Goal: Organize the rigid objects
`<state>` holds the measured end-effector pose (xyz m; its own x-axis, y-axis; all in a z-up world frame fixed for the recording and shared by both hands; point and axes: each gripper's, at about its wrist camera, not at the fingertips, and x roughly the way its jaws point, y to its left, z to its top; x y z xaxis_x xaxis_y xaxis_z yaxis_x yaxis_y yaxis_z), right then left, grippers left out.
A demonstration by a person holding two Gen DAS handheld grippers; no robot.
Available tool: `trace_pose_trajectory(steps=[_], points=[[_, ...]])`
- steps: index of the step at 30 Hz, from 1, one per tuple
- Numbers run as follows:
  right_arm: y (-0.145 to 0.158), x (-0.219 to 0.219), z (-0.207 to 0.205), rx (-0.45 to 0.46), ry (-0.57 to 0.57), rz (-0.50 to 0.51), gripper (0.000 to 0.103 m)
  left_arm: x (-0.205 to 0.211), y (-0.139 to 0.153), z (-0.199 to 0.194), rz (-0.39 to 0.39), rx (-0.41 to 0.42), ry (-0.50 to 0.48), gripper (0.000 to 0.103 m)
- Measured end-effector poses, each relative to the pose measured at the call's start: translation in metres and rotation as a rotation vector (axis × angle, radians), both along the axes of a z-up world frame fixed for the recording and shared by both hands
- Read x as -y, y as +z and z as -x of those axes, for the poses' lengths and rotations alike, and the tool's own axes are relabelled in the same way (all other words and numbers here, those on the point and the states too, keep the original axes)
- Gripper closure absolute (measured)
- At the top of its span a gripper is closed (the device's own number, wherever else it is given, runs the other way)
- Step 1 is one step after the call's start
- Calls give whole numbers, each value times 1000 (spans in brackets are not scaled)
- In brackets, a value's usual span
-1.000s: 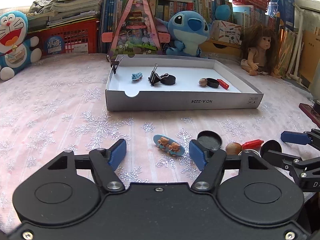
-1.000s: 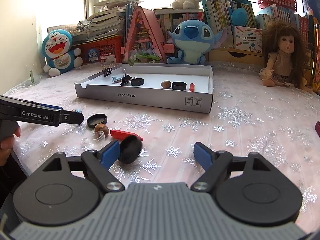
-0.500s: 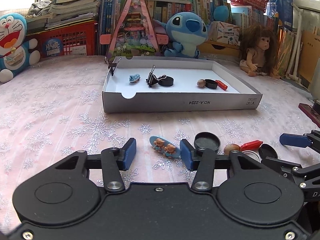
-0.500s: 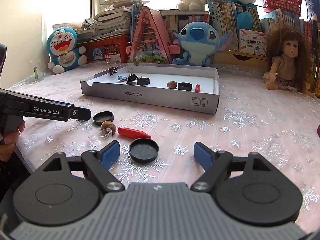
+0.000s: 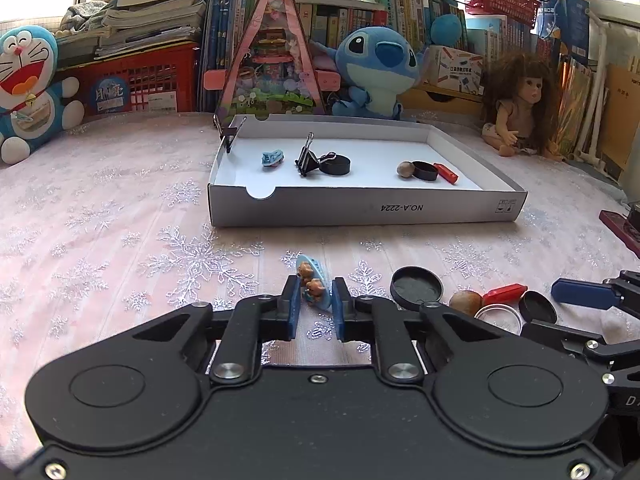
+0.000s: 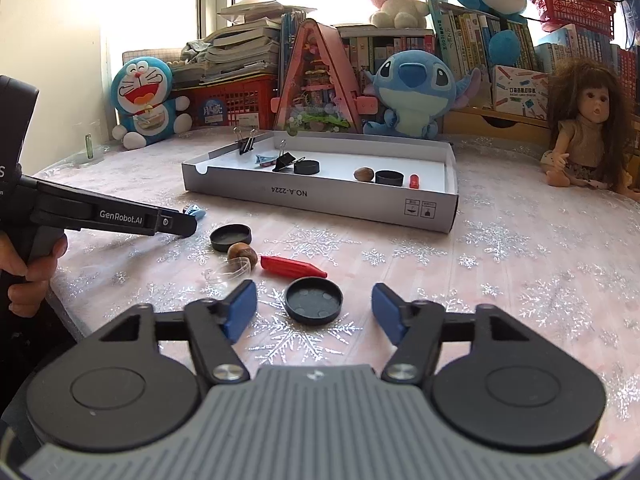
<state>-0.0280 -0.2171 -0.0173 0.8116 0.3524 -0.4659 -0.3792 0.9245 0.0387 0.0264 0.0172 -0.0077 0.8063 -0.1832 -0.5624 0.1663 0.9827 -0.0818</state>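
My left gripper (image 5: 314,300) is shut on a blue hair clip with two small bears (image 5: 311,282), held on edge just above the tablecloth. My right gripper (image 6: 314,306) is open, with a black round lid (image 6: 313,299) lying between its fingers on the cloth. Beside it lie a red clip (image 6: 292,266), a walnut (image 6: 242,253), a clear ring (image 6: 234,270) and another black lid (image 6: 231,236). The white box tray (image 5: 360,210) holds binder clips, a blue clip, black lids, a walnut and a red clip.
Plush toys, a doll (image 5: 520,108), books and a red basket (image 5: 132,80) line the back of the table. A dark red object (image 5: 620,228) lies at the right edge. The left gripper's body (image 6: 100,216) reaches in from the left in the right wrist view.
My left gripper closed on the bear hair clip and tipped it up on edge. My right gripper moved so that the black lid lies between its open fingers.
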Motion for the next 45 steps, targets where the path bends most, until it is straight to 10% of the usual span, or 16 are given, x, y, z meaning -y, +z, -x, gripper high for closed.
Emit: trace_pose_trajectory(steps=[4, 45], points=[[0, -1, 0, -2, -1, 16, 66, 0, 1, 0, 6, 0, 2, 89], [22, 10, -29, 39, -139, 32, 66, 3, 24, -17, 6, 54, 26, 91]])
